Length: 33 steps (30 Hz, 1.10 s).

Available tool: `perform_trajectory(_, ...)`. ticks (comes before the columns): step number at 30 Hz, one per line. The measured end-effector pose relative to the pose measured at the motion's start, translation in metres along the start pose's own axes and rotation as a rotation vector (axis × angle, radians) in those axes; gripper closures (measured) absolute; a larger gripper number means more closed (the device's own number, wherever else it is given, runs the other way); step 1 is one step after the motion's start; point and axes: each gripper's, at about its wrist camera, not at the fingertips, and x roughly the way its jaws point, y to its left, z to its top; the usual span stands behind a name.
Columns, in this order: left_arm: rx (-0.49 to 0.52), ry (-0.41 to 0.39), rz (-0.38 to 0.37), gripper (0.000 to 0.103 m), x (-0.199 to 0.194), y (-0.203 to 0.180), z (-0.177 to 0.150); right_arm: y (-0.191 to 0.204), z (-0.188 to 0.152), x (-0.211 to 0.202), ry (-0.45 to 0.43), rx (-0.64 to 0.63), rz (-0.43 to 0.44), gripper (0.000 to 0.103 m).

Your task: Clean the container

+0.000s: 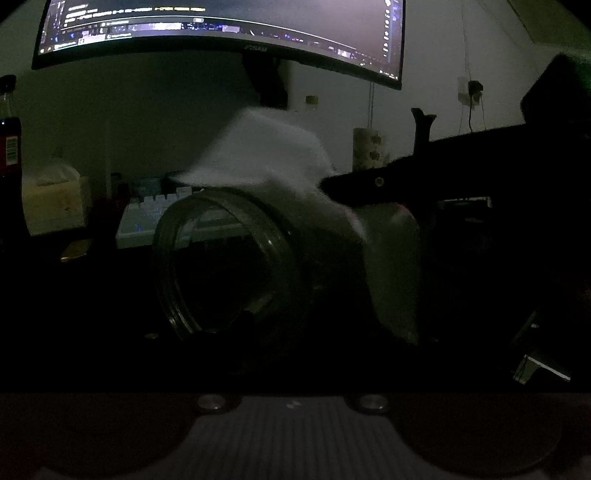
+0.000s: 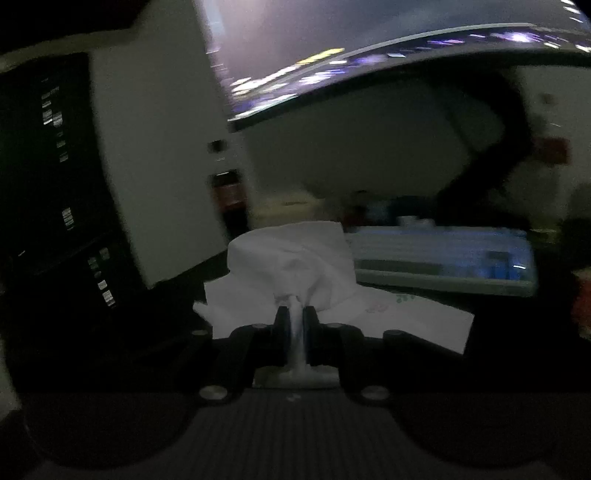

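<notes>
Dim desk, monitor [image 1: 221, 33] far: my right gripper [image 2: 295, 314] pinches soft tissue [image 2: 291, 258]; left gripper's hold on the slippery (probably fragile) jar [image 1: 229, 266] unclear.

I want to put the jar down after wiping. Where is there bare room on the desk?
The dark desk left of the jar, before the keyboard and box, looks bare, though dim. The white sheet before the keyboard also seems free. It is crowded behind, around the box and bottle, and above the jar, where the right gripper holds the tissue.
</notes>
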Motion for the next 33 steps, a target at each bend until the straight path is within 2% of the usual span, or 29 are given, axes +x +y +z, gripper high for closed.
perform_trajectory(2, -0.002, 0.001, 0.001, 0.061, 0.001, 0.000, 0.000, -0.012, 0.002, -0.001, -0.009, 0.021, -0.072, 0.093)
perform_trajectory(4, 0.003, 0.000, 0.005, 0.061, 0.002, -0.001, 0.000, -0.018, 0.003, 0.000, -0.011, 0.042, -0.085, 0.093)
perform_trajectory(7, 0.006, -0.005, 0.006, 0.061, 0.002, -0.001, 0.000, -0.004, -0.002, -0.001, -0.021, 0.010, -0.038, 0.093)
perform_trajectory(11, 0.008, -0.007, 0.001, 0.060, 0.002, -0.001, -0.001, 0.018, -0.012, -0.002, -0.049, 0.002, 0.085, 0.093)
perform_trajectory(15, 0.022, -0.008, -0.001, 0.060, 0.000, -0.005, -0.002, 0.026, -0.023, -0.004, -0.114, -0.034, 0.051, 0.093)
perform_trajectory(21, 0.002, -0.012, -0.001, 0.060, 0.001, -0.004, -0.001, -0.004, -0.028, -0.010, -0.150, -0.005, -0.052, 0.093)
perform_trajectory(24, 0.014, -0.014, 0.008, 0.060, 0.001, -0.007, -0.001, -0.007, -0.030, -0.011, -0.148, 0.031, -0.010, 0.093)
perform_trajectory(28, 0.017, -0.016, 0.008, 0.060, 0.001, -0.007, -0.001, 0.008, -0.035, -0.010, -0.114, 0.011, 0.148, 0.093)
perform_trajectory(29, 0.012, -0.017, 0.005, 0.060, 0.001, -0.006, -0.001, 0.010, -0.036, -0.010, -0.110, 0.004, 0.165, 0.093)
perform_trajectory(31, 0.008, -0.020, 0.003, 0.060, 0.000, -0.005, -0.002, 0.011, -0.035, -0.010, -0.118, -0.003, 0.146, 0.093)
perform_trajectory(33, 0.011, -0.021, 0.004, 0.060, -0.001, -0.005, -0.003, -0.001, -0.033, -0.010, -0.136, 0.035, 0.076, 0.093)
